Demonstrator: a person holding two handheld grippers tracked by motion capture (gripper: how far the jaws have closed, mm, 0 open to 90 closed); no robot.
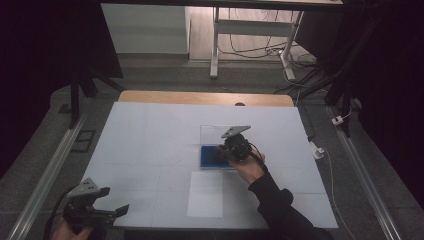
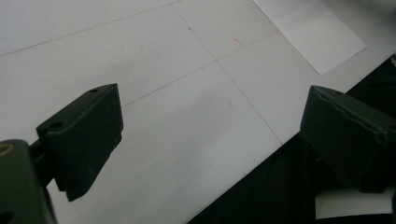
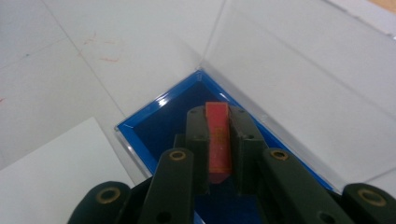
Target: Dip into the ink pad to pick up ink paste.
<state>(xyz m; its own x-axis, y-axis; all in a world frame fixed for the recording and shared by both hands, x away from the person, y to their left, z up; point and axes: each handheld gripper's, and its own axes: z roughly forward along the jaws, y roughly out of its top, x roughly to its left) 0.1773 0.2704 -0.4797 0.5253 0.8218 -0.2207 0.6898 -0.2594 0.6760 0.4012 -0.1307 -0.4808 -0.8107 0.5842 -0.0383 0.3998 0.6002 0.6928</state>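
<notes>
My right gripper (image 1: 222,153) (image 3: 218,115) points down into a shallow box with a blue lining (image 1: 209,160) (image 3: 152,127) near the middle of the white table. Its jaws are shut on a thin flat red piece (image 3: 218,142), which stands on edge between the pads just over the blue floor. The box's clear lid (image 1: 212,132) (image 3: 280,60) lies open behind it. My left gripper (image 1: 115,200) (image 2: 210,135) rests at the table's near left edge, jaws wide open and nothing between them.
A white sheet of paper (image 1: 205,194) (image 2: 310,32) (image 3: 51,172) lies in front of the box, near the table's front edge. The white table cover (image 1: 150,145) has faint seams; a wooden strip (image 1: 205,97) borders the far side.
</notes>
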